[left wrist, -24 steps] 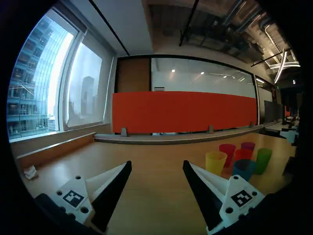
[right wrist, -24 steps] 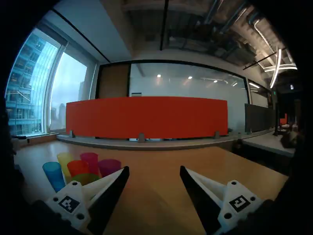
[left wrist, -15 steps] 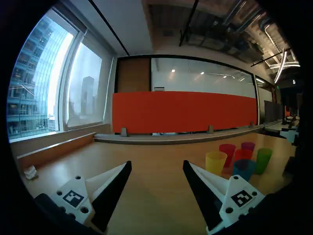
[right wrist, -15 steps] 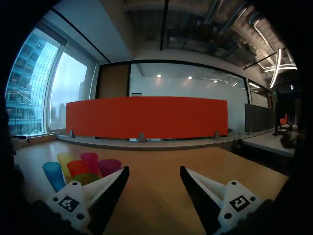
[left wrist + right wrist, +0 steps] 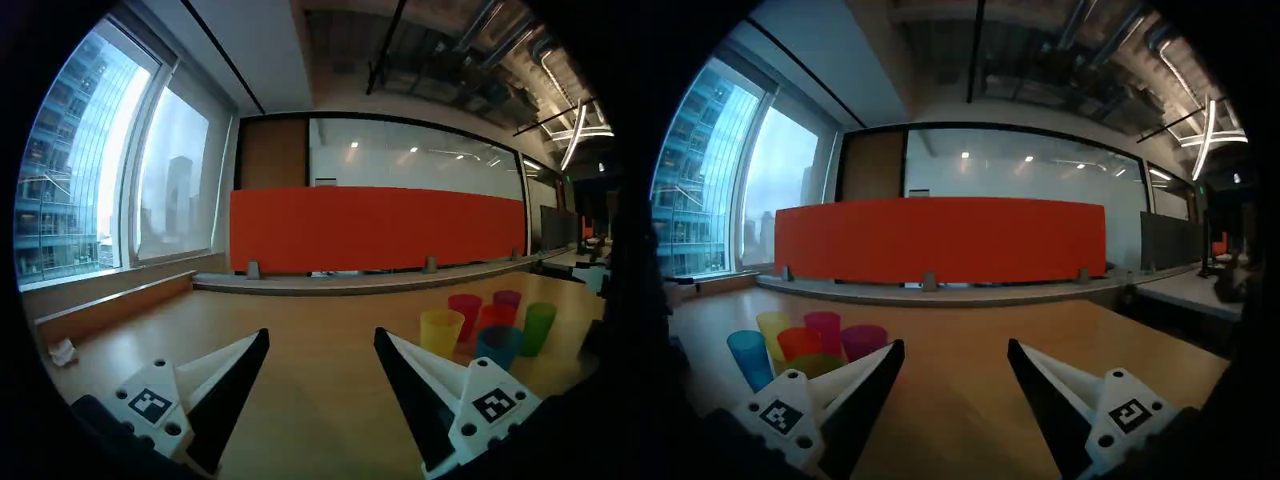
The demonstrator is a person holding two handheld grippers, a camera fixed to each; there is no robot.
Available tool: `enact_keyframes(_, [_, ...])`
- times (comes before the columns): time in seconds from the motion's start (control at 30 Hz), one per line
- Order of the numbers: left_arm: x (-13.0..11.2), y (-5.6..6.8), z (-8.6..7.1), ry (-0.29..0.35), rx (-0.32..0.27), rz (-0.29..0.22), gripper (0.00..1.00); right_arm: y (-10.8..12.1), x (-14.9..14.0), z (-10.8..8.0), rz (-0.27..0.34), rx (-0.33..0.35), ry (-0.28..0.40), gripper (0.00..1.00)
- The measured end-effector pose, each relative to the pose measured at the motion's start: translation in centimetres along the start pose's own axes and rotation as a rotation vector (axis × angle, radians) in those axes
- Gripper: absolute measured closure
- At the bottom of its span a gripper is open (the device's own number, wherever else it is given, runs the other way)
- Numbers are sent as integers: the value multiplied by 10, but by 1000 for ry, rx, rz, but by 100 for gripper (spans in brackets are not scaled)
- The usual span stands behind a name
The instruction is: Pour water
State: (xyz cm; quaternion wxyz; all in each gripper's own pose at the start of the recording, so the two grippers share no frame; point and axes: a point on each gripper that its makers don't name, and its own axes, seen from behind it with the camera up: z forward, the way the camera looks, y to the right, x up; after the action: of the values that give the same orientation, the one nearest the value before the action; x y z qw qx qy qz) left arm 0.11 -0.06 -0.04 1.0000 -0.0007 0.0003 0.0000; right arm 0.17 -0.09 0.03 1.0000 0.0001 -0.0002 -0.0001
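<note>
A cluster of several coloured plastic cups stands on the wooden table. In the left gripper view they sit at the right: yellow cup [image 5: 441, 330], red cup [image 5: 465, 313], blue cup [image 5: 498, 346], green cup [image 5: 538, 326]. In the right gripper view the same cluster lies at the lower left: blue cup [image 5: 748, 358], yellow cup [image 5: 772, 326], pink cup [image 5: 824, 331], purple cup [image 5: 863, 340]. My left gripper [image 5: 322, 344] is open, nothing between its fingers, left of the cups. My right gripper [image 5: 955, 352] is open too, just right of the cups.
A long orange divider panel [image 5: 376, 228] stands along the table's far edge. Tall windows [image 5: 88, 192] line the left side. A crumpled bit of white paper [image 5: 62, 350] lies near the left ledge. Another desk [image 5: 1192, 296] stands to the right.
</note>
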Motion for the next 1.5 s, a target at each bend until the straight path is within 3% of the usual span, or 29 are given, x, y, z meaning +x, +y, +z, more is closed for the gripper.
enact_keyframes(0.57, [7,5,1,3,-8,-3,2,2,-2,2,-8,-3,-8,0])
enact_keyframes(0.87, [46,9,6,25,-21,-6,2,1,24,4,-2,9,-2,0])
enact_keyframes(1.2, [100,15,16,18,-49,-15,2,-4,79,5,-16,31,-14,0])
enact_keyframes(1.5, [145,13,26,14,-54,8,2,-4,132,11,2,53,-23,0])
